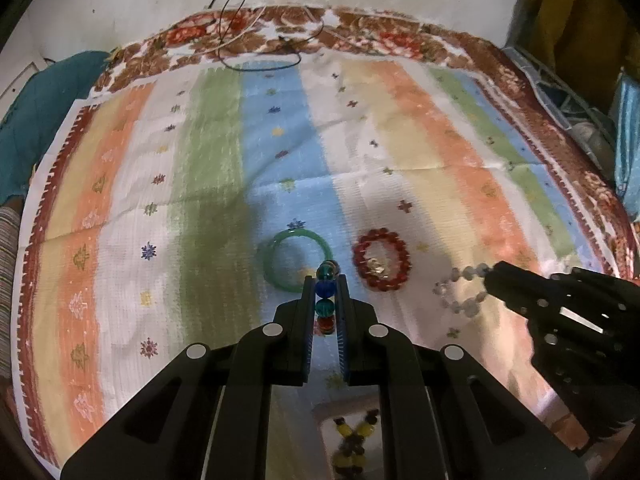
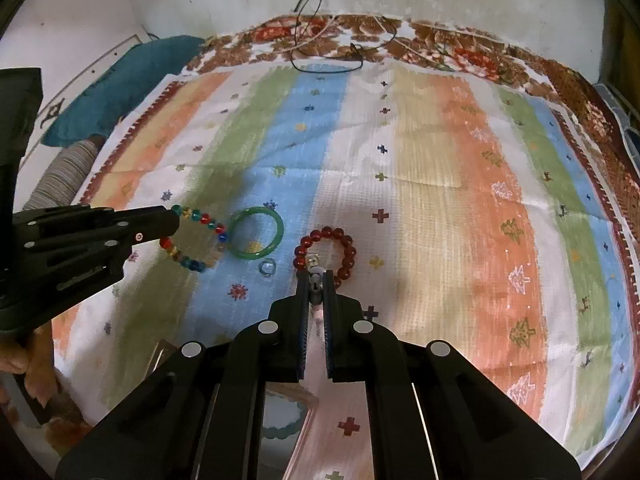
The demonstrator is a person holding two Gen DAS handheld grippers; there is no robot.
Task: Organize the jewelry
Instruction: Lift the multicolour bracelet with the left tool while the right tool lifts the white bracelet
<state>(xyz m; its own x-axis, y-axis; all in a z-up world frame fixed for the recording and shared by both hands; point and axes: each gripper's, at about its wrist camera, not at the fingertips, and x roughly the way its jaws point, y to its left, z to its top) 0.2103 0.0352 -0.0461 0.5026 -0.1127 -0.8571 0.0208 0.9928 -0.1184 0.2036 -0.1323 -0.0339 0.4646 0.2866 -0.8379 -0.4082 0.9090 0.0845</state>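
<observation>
My left gripper [image 1: 325, 280] is shut on a multicolour bead bracelet [image 1: 325, 288], held above the striped cloth; it also shows in the right wrist view [image 2: 196, 240], hanging from the left gripper [image 2: 170, 226]. My right gripper [image 2: 316, 276] is shut on a clear bead bracelet [image 2: 315, 292]; in the left wrist view that bracelet [image 1: 460, 292] hangs blurred from the right gripper [image 1: 486, 280]. A green bangle [image 1: 294, 260] [image 2: 256, 234] and a red bead bracelet [image 1: 382, 260] [image 2: 326, 254] lie on the cloth ahead. A small clear ring [image 2: 267, 267] lies near the bangle.
The striped cloth [image 1: 400, 152] covers a floral bedspread [image 1: 360, 28]. Cables [image 1: 260, 44] lie at the far edge by the wall. A teal cushion [image 2: 120, 88] is far left. Mirror-like trays show under each gripper [image 1: 352, 440] [image 2: 284, 420].
</observation>
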